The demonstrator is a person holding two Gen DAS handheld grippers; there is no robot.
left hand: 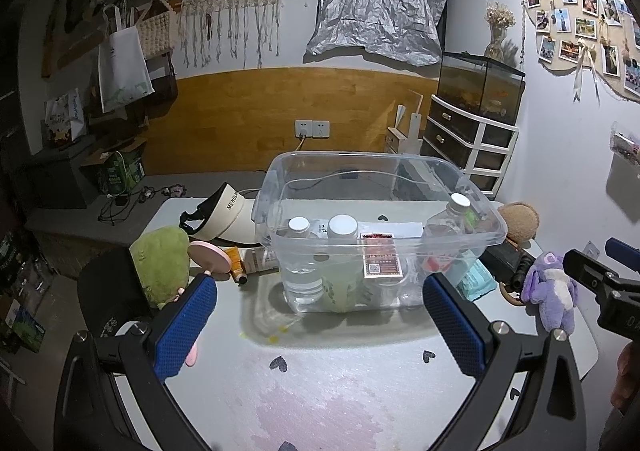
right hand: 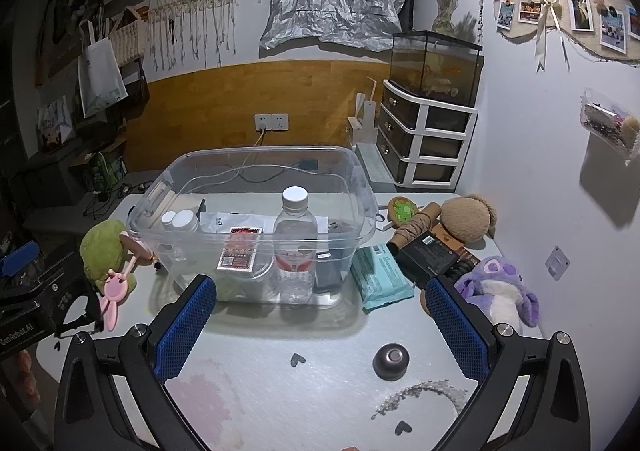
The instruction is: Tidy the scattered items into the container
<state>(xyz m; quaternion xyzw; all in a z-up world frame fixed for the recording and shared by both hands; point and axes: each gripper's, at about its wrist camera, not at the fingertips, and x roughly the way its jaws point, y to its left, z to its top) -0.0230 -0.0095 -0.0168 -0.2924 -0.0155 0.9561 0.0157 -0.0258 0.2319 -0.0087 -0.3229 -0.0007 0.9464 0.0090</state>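
Both tools hover above the near part of the table [right hand: 280, 391], short of the clear plastic container [right hand: 256, 187]. The left gripper [left hand: 320, 323] has its blue-padded jaws spread wide with nothing between them; the right gripper [right hand: 320, 323] is spread just as wide and also empty.

Nearest on the container's near side lie a small dark dome-shaped object [right hand: 391, 360] and a beaded silvery headband [right hand: 420, 395]. Just left of the container sit a green plush toy [left hand: 162, 263], a pink bunny-eared mirror [right hand: 114, 291], a round pink compact [left hand: 210, 257] and an orange tube [left hand: 236, 263]. Just right of it lie a teal packet [right hand: 380, 275], a black box [right hand: 430, 255] and a purple plush [right hand: 500, 291].

The container itself is transparent, rectangular, with a rolled rim and a red-and-white label [right hand: 240, 253] on its front wall. Inside stand white-capped bottles: one water bottle [right hand: 295, 247] at the right, two [left hand: 304, 263] at the left.

Beyond its left corner rests a cream visor [left hand: 228, 219]; beyond its right, a brown plush [right hand: 466, 217].
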